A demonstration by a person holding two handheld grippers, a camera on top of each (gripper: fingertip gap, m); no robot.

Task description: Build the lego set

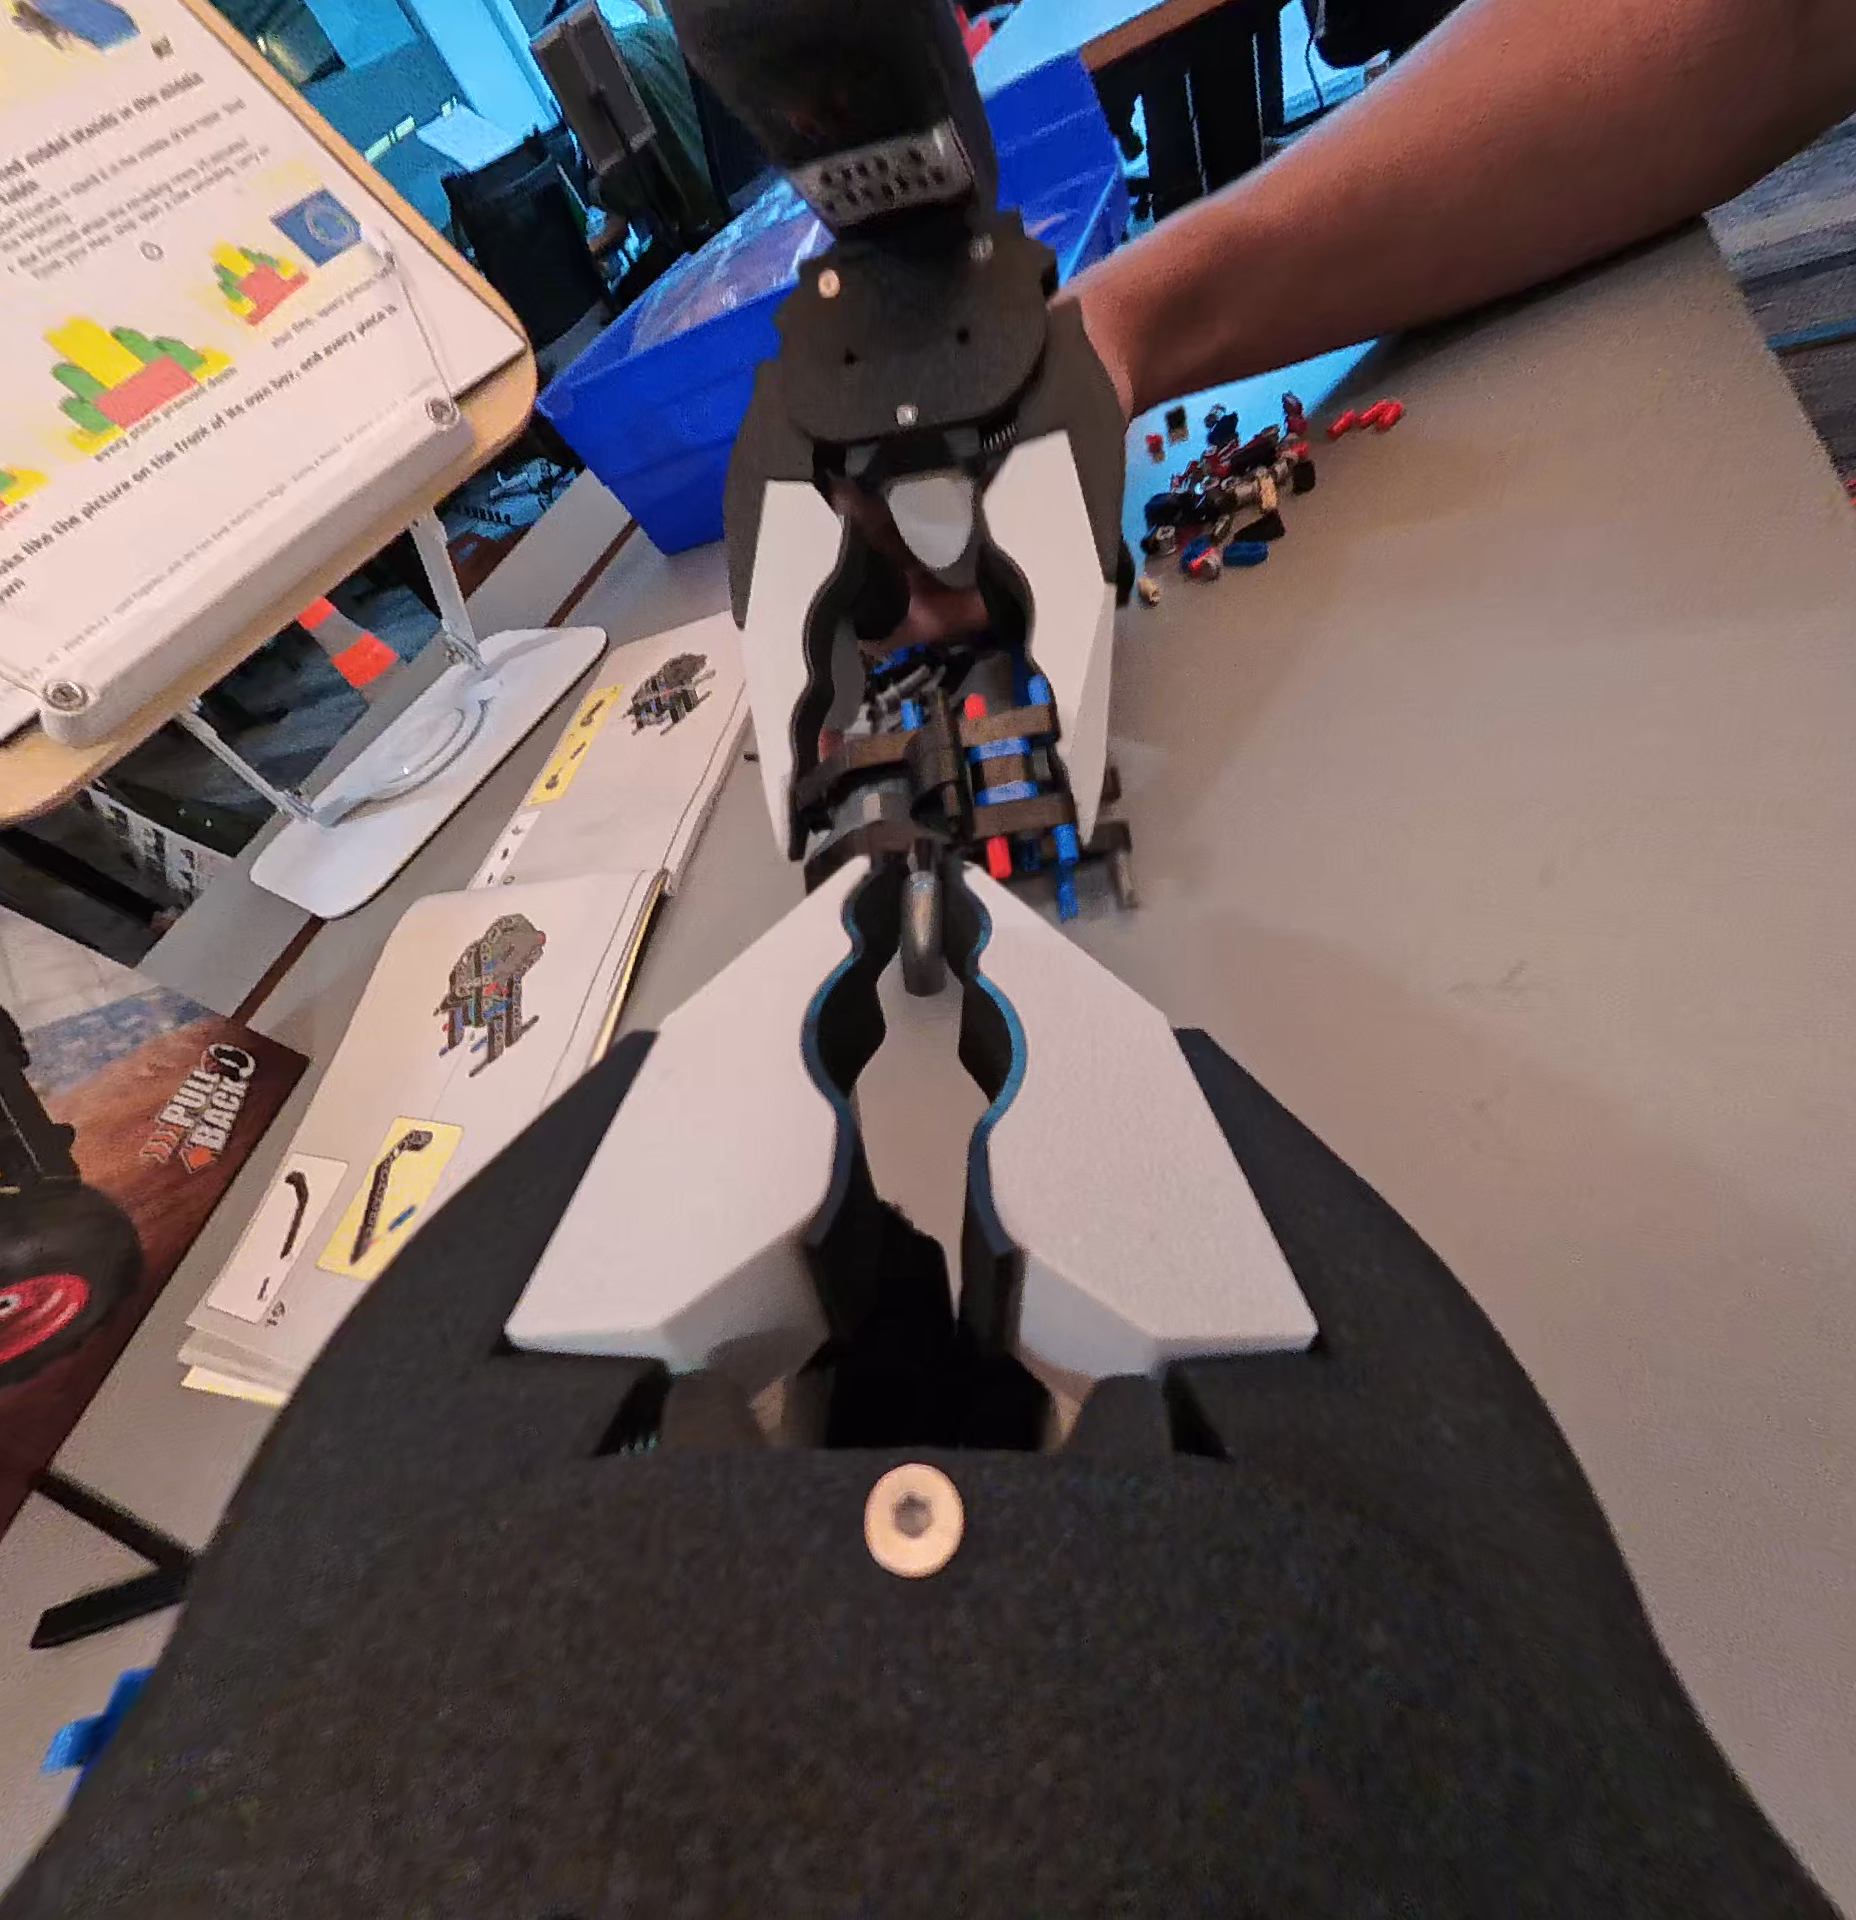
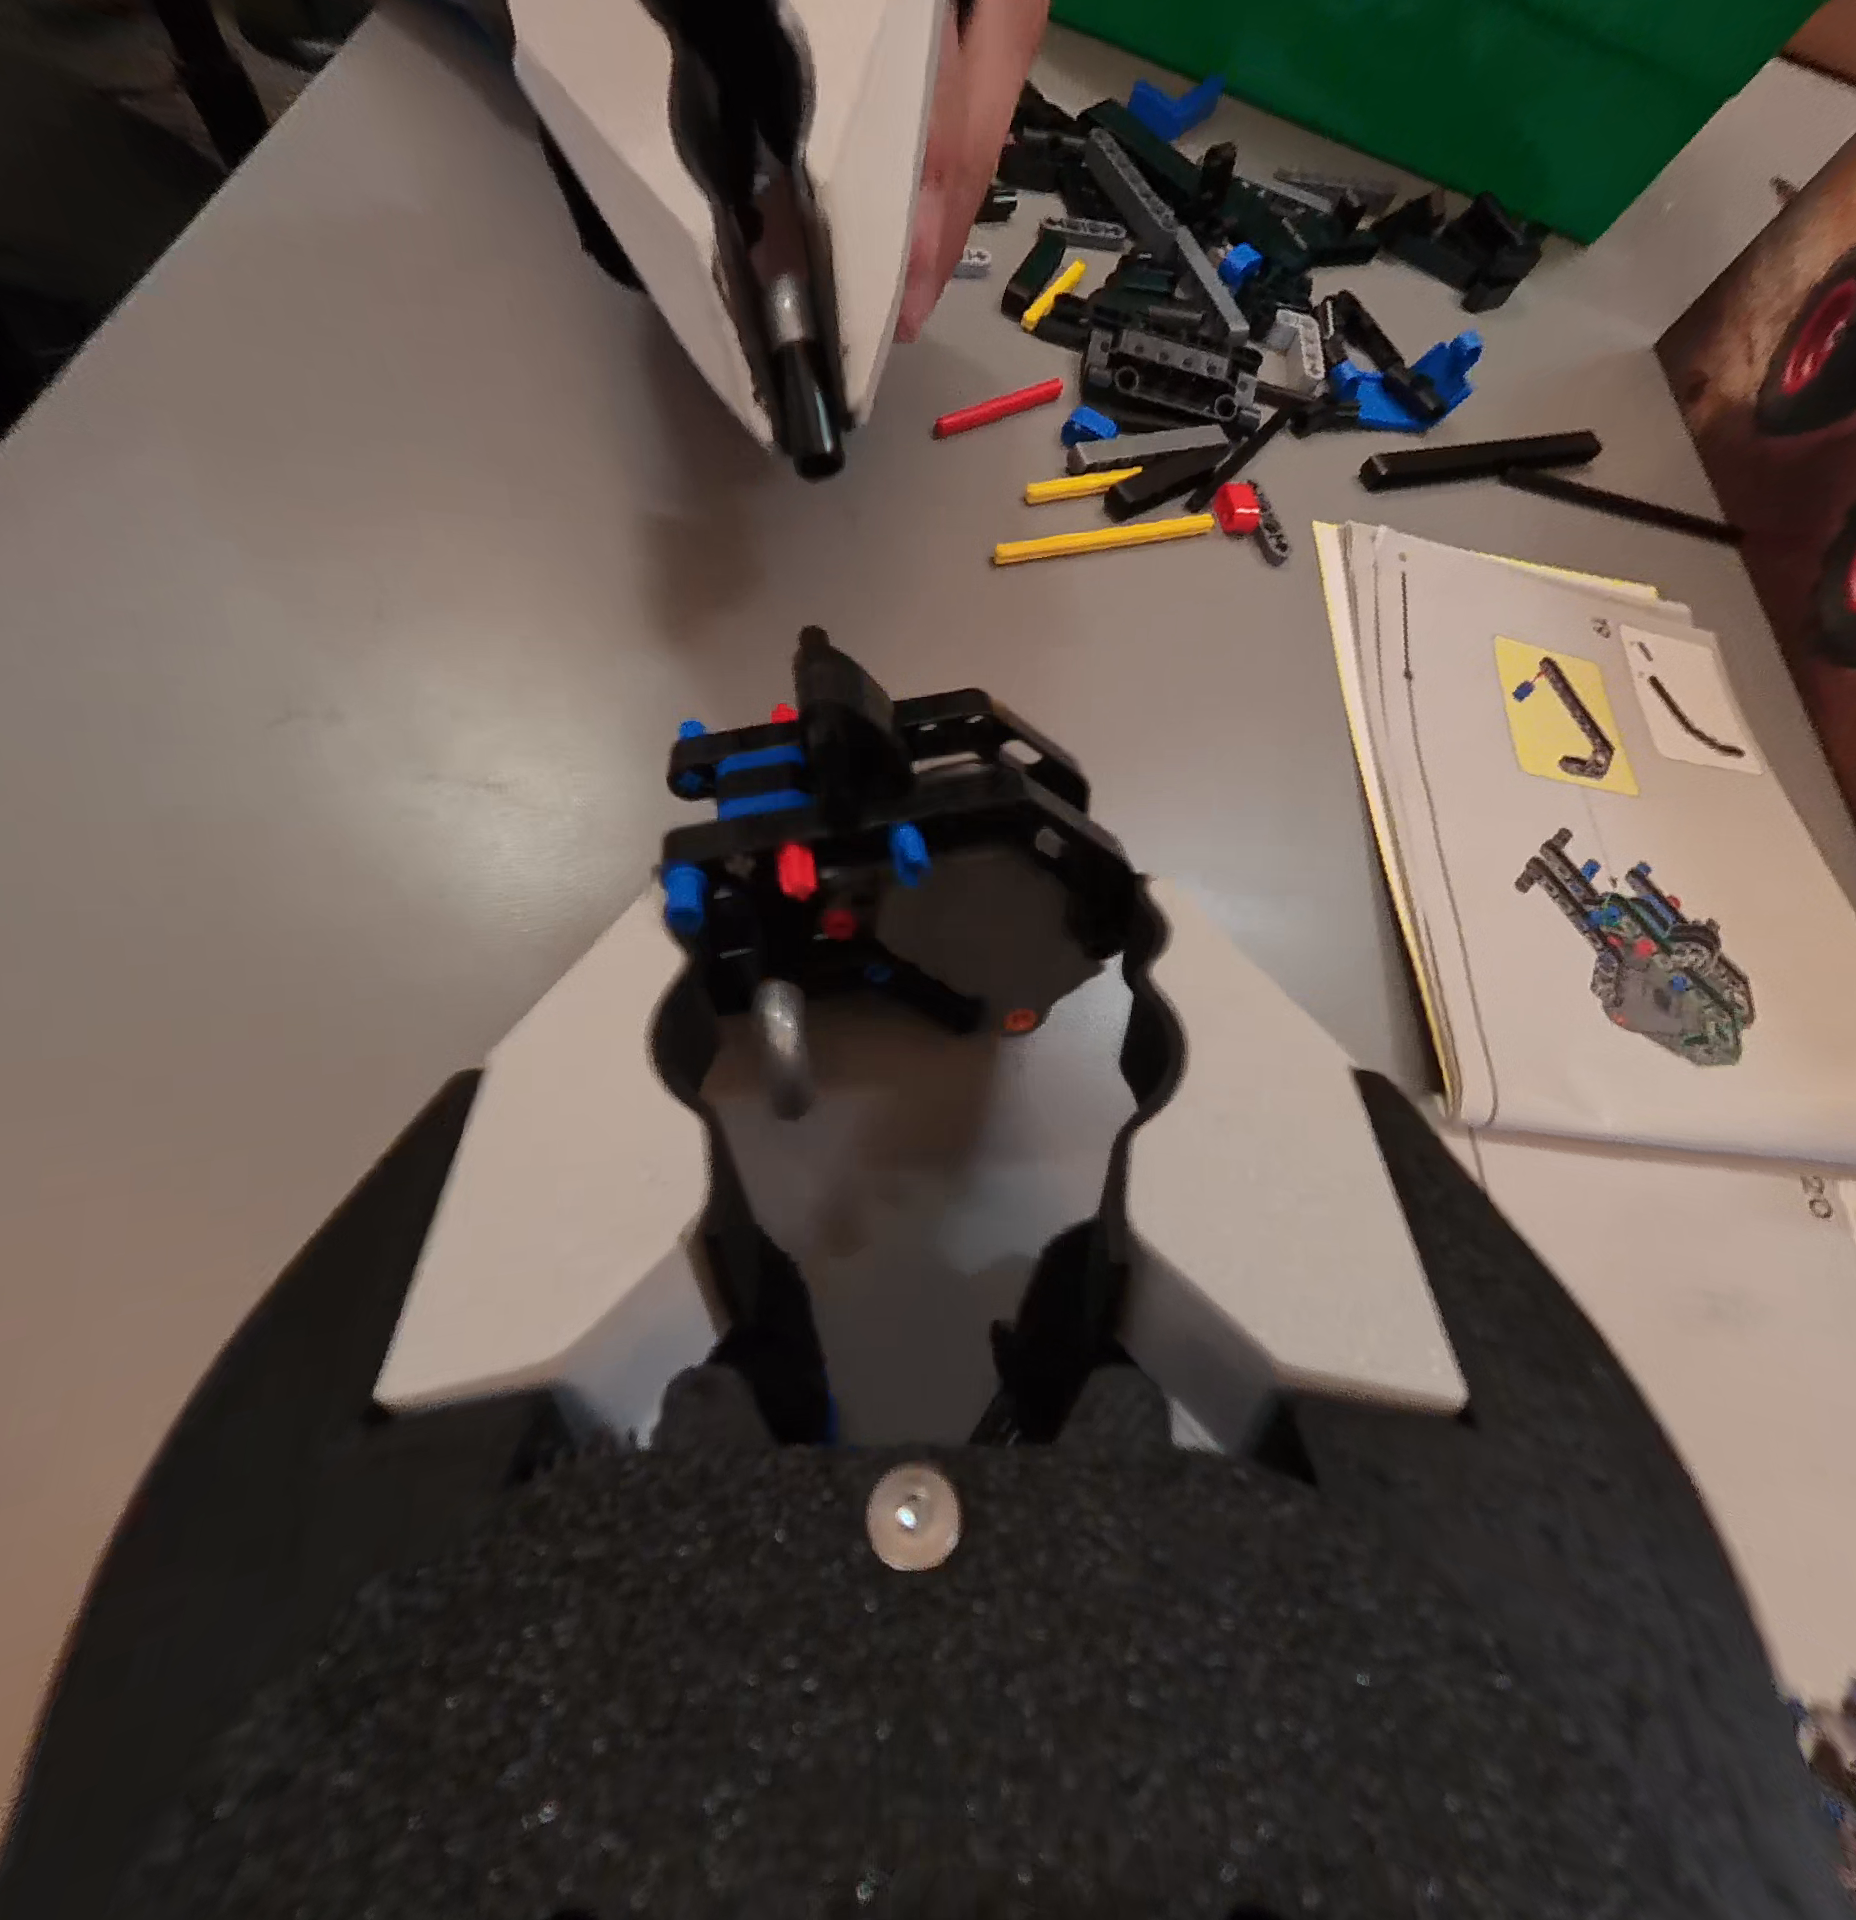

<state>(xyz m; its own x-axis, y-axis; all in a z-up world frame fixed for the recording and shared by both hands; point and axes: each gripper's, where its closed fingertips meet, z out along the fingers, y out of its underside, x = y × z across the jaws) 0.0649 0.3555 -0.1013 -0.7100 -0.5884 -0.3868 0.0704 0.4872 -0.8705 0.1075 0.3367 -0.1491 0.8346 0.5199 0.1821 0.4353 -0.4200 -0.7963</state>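
Two claws meet over one part-built model [image 2: 882,842]. Right claw [image 2: 908,935]: spread wide around the model's black frame, fingers flanking its sides; a firm pinch cannot be confirmed. Left claw [image 1: 919,935]: pressed together on a grey-black axle [image 2: 799,384], tip just ahead of the model. Model: likely light, stiff plastic; protruding blue and red pins may pop loose. Best hold: the black side beams, not the pins. Loose parts [image 2: 1215,312] lie beyond, booklet [image 2: 1630,883] to the right.
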